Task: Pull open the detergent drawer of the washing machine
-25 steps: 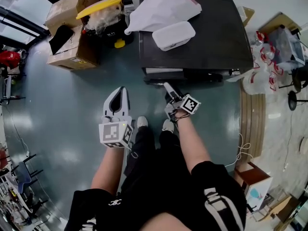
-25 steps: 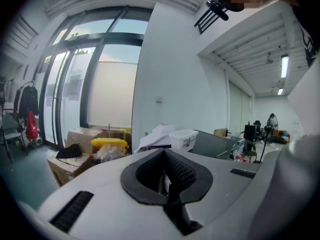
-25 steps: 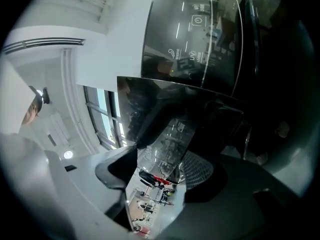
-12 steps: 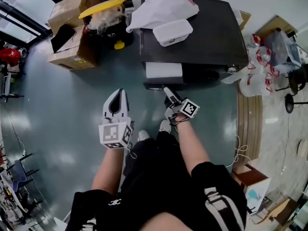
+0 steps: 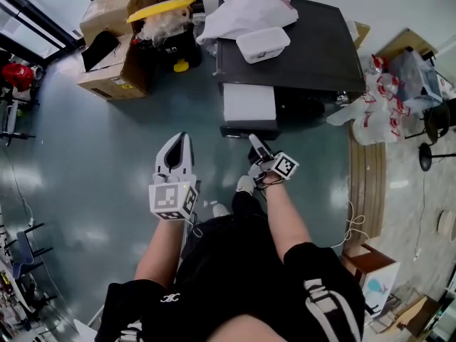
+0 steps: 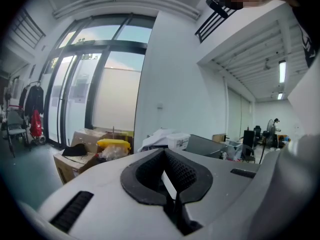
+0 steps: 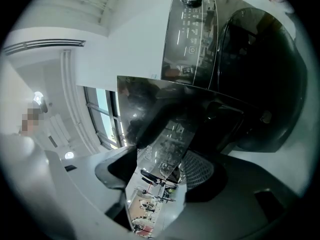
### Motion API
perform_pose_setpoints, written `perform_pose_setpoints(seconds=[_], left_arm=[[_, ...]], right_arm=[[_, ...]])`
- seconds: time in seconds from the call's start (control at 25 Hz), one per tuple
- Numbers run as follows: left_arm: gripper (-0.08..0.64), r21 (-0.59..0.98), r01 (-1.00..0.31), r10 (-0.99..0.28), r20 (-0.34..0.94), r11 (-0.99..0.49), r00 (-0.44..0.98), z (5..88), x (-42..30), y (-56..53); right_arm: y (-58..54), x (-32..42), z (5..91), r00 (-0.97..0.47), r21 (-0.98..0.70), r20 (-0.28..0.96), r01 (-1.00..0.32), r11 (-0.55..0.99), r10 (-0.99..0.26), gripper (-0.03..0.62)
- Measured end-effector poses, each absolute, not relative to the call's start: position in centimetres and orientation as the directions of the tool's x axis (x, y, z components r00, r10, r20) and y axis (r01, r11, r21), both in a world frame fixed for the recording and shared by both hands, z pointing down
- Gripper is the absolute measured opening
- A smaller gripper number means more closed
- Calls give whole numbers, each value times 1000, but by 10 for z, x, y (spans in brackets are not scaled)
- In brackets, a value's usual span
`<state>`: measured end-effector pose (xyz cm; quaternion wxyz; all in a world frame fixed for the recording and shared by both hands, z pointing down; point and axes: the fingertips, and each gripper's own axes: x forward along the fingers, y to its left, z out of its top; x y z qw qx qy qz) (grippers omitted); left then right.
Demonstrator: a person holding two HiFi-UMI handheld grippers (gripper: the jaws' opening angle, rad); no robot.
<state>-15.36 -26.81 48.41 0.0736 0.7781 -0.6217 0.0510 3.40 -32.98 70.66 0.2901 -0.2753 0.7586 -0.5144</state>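
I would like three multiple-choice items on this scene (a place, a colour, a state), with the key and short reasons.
1. Where does the white tub stand?
A on the floor
B on the washing machine
C on a shelf

2. What colour is the lid beside the cardboard boxes?
A yellow
B red
C green

3. What is the right hand-held gripper doing?
A hanging open
B shut on nothing
C shut on the drawer front

Key: 1 B, it rests on the machine's dark top. 2 A, plainly yellow. 3 C, the glossy panel sits between its jaws.
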Motion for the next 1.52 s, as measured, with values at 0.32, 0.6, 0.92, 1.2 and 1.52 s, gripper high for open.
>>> perform_pose_setpoints(seconds=[0.32,0.6,0.92,1.2,1.52], left_arm=[[0,72,-974,-961,162,-213,222,484,-156,-218],[0,62,-973,-963,145,-222,229,477,-164,-176],[0,54,-969,-959,136,-241,247,473,-161,-153],[0,47,-962,-954,127,-267,271,467,-149,-150],[0,41,-958,-950,129,-282,285,471,-148,-156]], right_arm=[[-275,40,710,-687,-943,-142,-125,309,-712,279],[-240,43,710,-664,-944,-143,-132,303,-734,279],[-208,43,709,-672,-940,-156,-123,317,-724,281],[-195,43,715,-680,-947,-138,-123,298,-720,281],[-191,32,724,-689,-949,-129,-123,291,-713,282]])
